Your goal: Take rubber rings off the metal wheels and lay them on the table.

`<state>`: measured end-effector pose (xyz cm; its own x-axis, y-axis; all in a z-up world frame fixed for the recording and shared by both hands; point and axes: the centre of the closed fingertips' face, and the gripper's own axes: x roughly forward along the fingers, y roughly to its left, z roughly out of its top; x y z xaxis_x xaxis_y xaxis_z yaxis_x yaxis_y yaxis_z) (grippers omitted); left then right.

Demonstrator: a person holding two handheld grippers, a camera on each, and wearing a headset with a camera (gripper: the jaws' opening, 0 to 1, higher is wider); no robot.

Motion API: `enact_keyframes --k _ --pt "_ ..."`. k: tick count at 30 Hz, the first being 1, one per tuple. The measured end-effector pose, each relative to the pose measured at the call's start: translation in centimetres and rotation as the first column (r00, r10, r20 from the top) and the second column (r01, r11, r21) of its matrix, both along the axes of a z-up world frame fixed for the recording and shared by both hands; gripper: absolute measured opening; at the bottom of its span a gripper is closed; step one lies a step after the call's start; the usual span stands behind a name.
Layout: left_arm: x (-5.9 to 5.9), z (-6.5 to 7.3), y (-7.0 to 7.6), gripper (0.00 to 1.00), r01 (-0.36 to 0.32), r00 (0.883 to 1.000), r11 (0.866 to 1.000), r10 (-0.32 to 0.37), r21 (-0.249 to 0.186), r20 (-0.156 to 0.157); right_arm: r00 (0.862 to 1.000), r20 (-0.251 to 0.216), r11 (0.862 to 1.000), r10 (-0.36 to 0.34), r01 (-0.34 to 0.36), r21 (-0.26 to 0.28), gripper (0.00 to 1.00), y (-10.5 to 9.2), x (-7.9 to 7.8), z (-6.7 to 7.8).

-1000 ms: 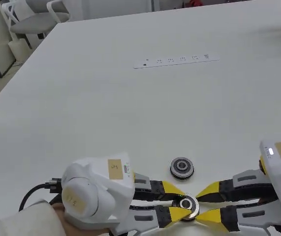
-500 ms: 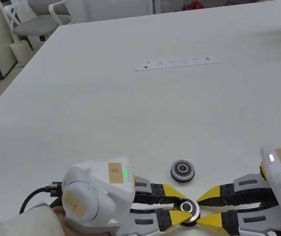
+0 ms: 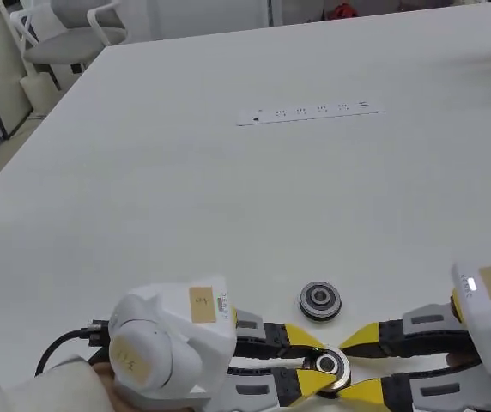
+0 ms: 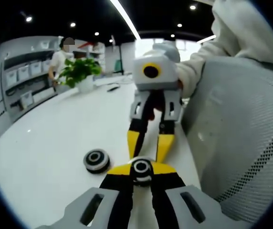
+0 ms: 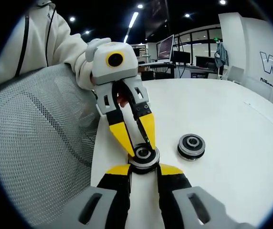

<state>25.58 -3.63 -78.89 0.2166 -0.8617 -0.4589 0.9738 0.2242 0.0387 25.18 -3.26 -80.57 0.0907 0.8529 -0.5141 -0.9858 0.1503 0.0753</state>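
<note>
A small metal wheel (image 3: pixel 327 365) with a dark rubber ring sits at the near table edge, pinched from both sides. My left gripper (image 3: pixel 307 360) comes in from the left and is shut on it. My right gripper (image 3: pixel 355 362) comes in from the right and is also shut on it. In the left gripper view the wheel (image 4: pixel 141 166) sits between my own yellow tips, with the right gripper's fingertips (image 4: pixel 134 140) just beyond. In the right gripper view the wheel (image 5: pixel 144 155) touches the left gripper's fingertips (image 5: pixel 148 130). A second wheel (image 3: pixel 319 299) lies flat on the table just behind.
The white table (image 3: pixel 228 197) stretches far ahead, with a flush socket strip (image 3: pixel 310 112) in its middle. Chairs (image 3: pixel 65 34) stand past the far left corner. A mesh chair back (image 4: pixel 241 133) is close beside the grippers. A potted plant (image 4: pixel 79 74) stands far off.
</note>
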Motion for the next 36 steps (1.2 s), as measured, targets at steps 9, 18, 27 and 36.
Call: enact_keyframes --k 9,18,27,36 --pt "0.0 0.0 0.0 0.14 -0.003 1.0 1.0 0.003 -0.001 -0.002 1.0 -0.003 1.0 -0.007 0.007 -0.012 0.11 -0.3 0.0 0.0" --pt "0.0 0.0 0.0 0.14 -0.004 1.0 1.0 0.004 -0.002 -0.003 0.998 -0.03 0.999 -0.046 0.045 -0.03 0.02 -0.6 0.3 -0.1" --pt "0.0 0.1 -0.1 0.14 -0.003 1.0 1.0 0.003 -0.001 0.002 0.993 -0.067 0.995 -0.1 0.098 -0.032 0.0 -0.9 0.7 0.0" --pt "0.0 0.0 0.0 0.14 -0.002 1.0 1.0 0.002 -0.001 0.003 0.965 -0.202 0.985 -0.17 0.173 0.001 0.0 -1.1 1.1 0.3"
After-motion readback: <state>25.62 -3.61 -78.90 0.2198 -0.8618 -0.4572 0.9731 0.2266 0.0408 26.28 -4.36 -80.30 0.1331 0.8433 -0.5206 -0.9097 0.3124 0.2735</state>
